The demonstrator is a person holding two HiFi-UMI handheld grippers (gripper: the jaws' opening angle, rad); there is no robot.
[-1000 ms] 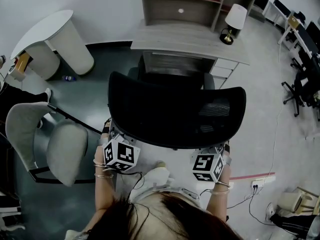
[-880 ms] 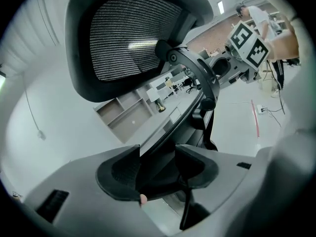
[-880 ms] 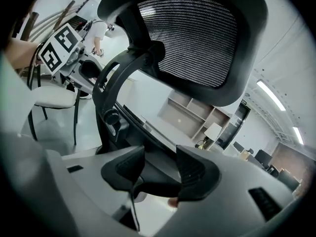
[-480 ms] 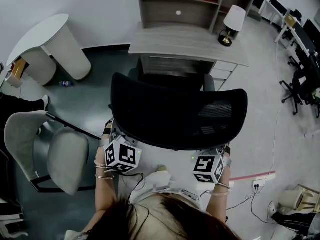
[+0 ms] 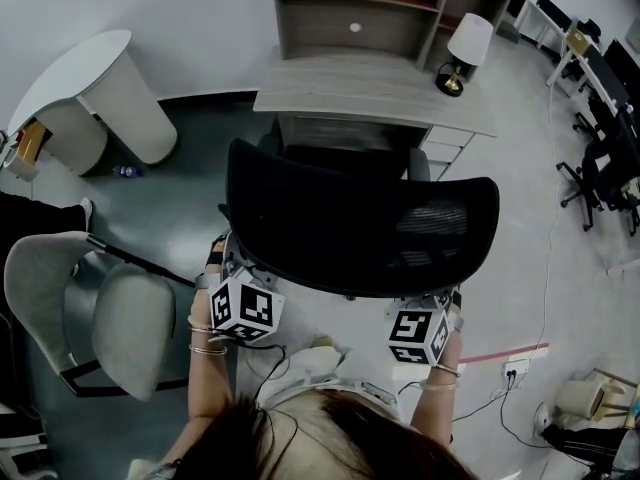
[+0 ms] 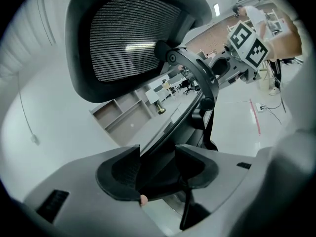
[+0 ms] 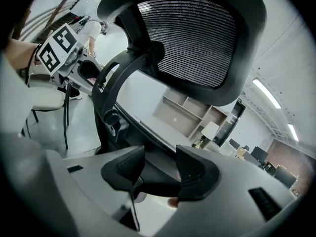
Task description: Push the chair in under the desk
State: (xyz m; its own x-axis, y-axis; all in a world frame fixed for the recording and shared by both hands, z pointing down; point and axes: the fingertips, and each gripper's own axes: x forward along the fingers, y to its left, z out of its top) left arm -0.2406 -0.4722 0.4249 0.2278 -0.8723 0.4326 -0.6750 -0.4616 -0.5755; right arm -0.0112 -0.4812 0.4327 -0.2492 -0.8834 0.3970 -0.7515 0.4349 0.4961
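The chair's (image 5: 360,218) backrest hides its wheels and most of its seat — the shelf (image 5: 330,18) above the desk (image 5: 370,83) runs off the top edge.

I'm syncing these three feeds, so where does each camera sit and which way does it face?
Head view: on the person's head, facing steeply down on the chair, the desk, hair and forearms.
Left gripper view: on the left gripper, looking up along its jaws, shut on the chair's back; right gripper upper right.
Right gripper view: mirrored; left gripper upper left.
All three share the chair.
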